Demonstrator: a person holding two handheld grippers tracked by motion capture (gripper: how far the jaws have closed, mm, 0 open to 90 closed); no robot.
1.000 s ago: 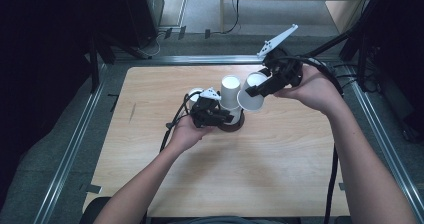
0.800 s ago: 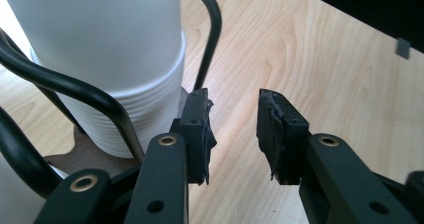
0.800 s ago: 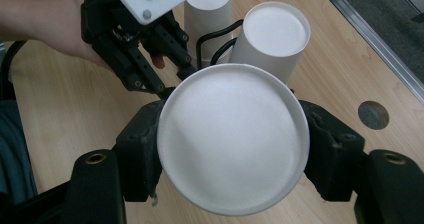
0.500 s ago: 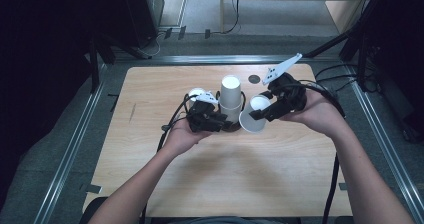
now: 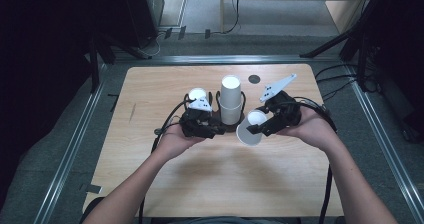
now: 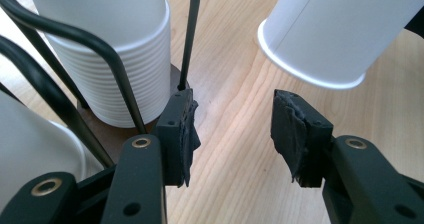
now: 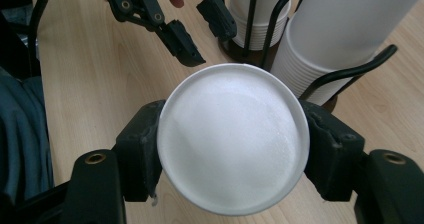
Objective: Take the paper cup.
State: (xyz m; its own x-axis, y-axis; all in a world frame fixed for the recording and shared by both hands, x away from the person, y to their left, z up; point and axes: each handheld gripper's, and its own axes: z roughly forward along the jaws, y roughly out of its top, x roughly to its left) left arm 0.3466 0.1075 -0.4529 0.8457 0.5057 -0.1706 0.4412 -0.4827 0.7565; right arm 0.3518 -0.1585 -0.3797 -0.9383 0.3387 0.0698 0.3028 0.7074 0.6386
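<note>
Gripping one paper cup (image 7: 232, 144), right tool (image 7: 232, 149).

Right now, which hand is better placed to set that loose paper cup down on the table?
The right. Its gripper already clamps the cup by its sides, tilted low over the table beside the cup holder. The left gripper is open with nothing between its jaws; they have just been opening.

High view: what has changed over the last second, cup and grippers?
The right gripper has carried its paper cup down from beside the stack's top to table level, still clamped. The left gripper's jaws have just been opening, with nothing between them, beside the holder. The stack of cups and holder stayed put.
</note>
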